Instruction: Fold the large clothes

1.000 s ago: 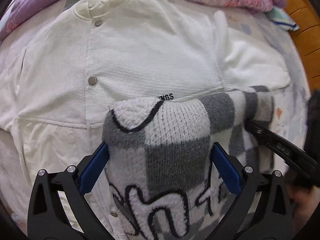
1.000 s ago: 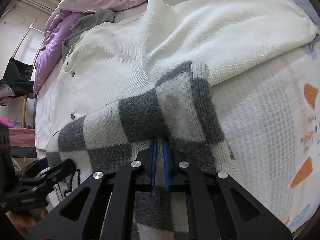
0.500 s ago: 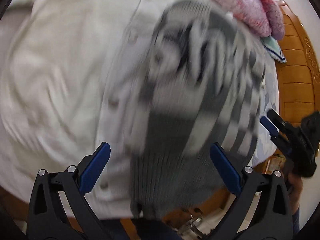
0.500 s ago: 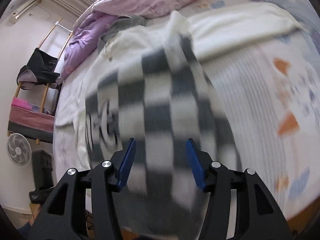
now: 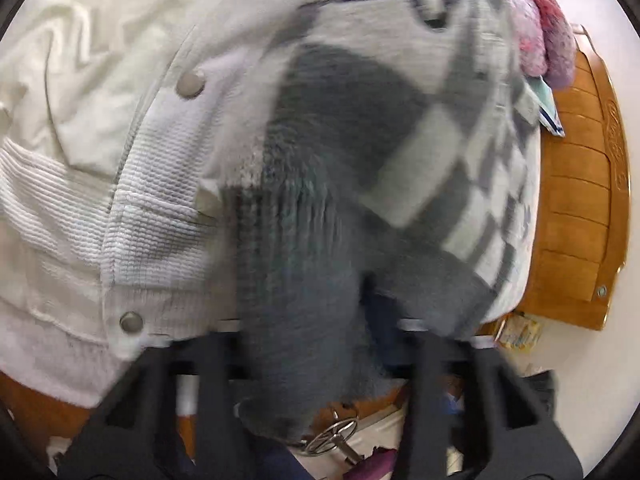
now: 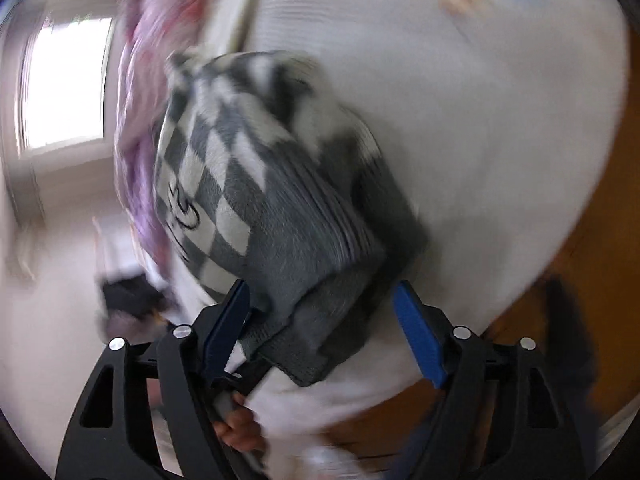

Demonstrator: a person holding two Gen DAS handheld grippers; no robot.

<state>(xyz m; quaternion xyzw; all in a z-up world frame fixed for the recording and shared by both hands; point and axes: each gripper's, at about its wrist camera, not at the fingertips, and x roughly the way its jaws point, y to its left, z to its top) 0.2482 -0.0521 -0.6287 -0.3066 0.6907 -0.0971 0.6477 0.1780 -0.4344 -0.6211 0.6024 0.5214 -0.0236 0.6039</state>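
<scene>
A grey-and-white checked knit sweater (image 5: pixel 360 128) lies over a white snap-button jacket (image 5: pixel 120 160) on the bed. In the blurred left wrist view my left gripper (image 5: pixel 320 344) appears shut on the sweater's dark grey ribbed hem, which bunches between the jaws. In the right wrist view the sweater (image 6: pixel 256 184) stretches away from my right gripper (image 6: pixel 324 320), whose blue pads (image 6: pixel 418 334) stand wide apart, open, with the hem lying between them. The left gripper's jaws appear there beside the left pad, pinching the same hem.
A pink and purple quilt (image 5: pixel 536 32) lies at the head of the bed. A wooden headboard (image 5: pixel 576 208) stands at the right. The bed's edge and floor clutter (image 5: pixel 340 436) show below. A bright window (image 6: pixel 64 84) is at the left.
Both grippers swung fast toward the sweater's bottom hem. The left gripper went from open to shut on the hem. The right gripper let go and now stands wide open.
</scene>
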